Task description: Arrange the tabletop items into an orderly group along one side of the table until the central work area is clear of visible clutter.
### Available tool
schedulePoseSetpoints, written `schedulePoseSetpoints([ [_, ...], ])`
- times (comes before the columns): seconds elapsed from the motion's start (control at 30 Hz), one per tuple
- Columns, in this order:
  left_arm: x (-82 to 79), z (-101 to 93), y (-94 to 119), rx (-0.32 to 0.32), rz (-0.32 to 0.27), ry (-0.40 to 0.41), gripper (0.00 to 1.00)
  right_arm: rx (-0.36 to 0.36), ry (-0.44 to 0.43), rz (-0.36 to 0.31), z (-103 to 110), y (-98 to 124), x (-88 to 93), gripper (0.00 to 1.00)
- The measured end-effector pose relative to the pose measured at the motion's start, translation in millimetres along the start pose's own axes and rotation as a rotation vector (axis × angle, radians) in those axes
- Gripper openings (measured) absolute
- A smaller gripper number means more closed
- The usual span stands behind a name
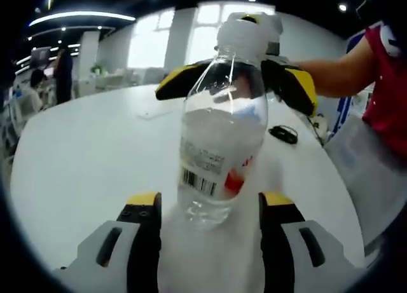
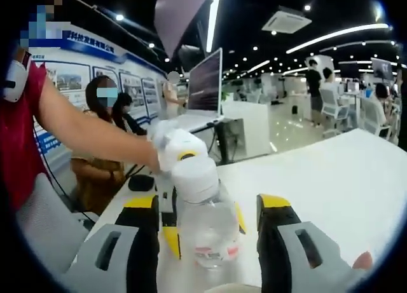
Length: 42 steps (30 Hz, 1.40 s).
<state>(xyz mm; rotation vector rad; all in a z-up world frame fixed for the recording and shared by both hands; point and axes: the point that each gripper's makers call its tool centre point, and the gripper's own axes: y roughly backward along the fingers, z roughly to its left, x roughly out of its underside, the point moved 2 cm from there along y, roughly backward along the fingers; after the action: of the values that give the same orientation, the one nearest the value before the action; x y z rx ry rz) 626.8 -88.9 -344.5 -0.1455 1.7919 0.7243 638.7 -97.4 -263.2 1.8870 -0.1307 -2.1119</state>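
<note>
Water bottle (image 1: pixel 219 147) nearest, upright between my left tongs (image 1: pixel 208 207), held at base. My right tongs (image 2: pixel 206 210) straddle cap (image 2: pixel 194 175); grip uncertain. Desk (image 1: pixel 89 172) below. Keep bottle vertical, carry to far edge, set down gently.

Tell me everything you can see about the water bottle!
The water bottle is clear plastic with a white cap, and looks like it has clear water inside. A label with a barcode and a red patch wraps its lower part. It sits between the jaws of the left gripper, leaning a little in that view. The right gripper has its yellow-tipped jaws around the neck, just below the cap. A white table lies behind it.
</note>
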Motion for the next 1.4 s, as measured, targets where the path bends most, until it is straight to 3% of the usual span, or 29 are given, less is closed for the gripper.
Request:
schedulePoseSetpoints([
  [0.1, -1.7, -0.1, 1.3, -0.006, -0.002, 0.006, 0.67, 0.015, -0.012, -0.006, -1.5, 0.4, -1.3, 0.75],
  [0.2, -3.1, -1.5, 3.1, -0.014, 0.001, 0.02, 0.73, 0.017, -0.014, -0.009, -1.0, 2.1, -2.9, 0.8],
  [0.27, -4.7, -2.8, 4.0, -0.018, 0.0, 0.023, 0.76, 0.042, -0.022, -0.014, -4.3, 3.0, -3.5, 0.91],
  [0.43, -8.0, -6.2, 5.8, -0.034, 0.004, 0.041, 0.9, 0.05, -0.027, -0.004, -1.5, 9.2, -2.7, 0.91],
  [0.53, -10.8, -8.1, 8.1, -0.056, -0.004, 0.05, 0.99, 0.063, -0.025, -0.007, -0.6, 12.0, -2.9, 0.96],
  [0.97, -34.0, -44.9, 28.2, -0.094, -0.065, 0.058, 0.98, 0.13, -0.042, -0.021, 10.6, 40.3, -8.8, 1.0],
  [1.4, -31.7, -71.8, 43.6, -0.113, -0.055, 0.074, 0.96, 0.235, -0.049, -0.051, 32.6, 91.8, -14.7, 1.0],
])
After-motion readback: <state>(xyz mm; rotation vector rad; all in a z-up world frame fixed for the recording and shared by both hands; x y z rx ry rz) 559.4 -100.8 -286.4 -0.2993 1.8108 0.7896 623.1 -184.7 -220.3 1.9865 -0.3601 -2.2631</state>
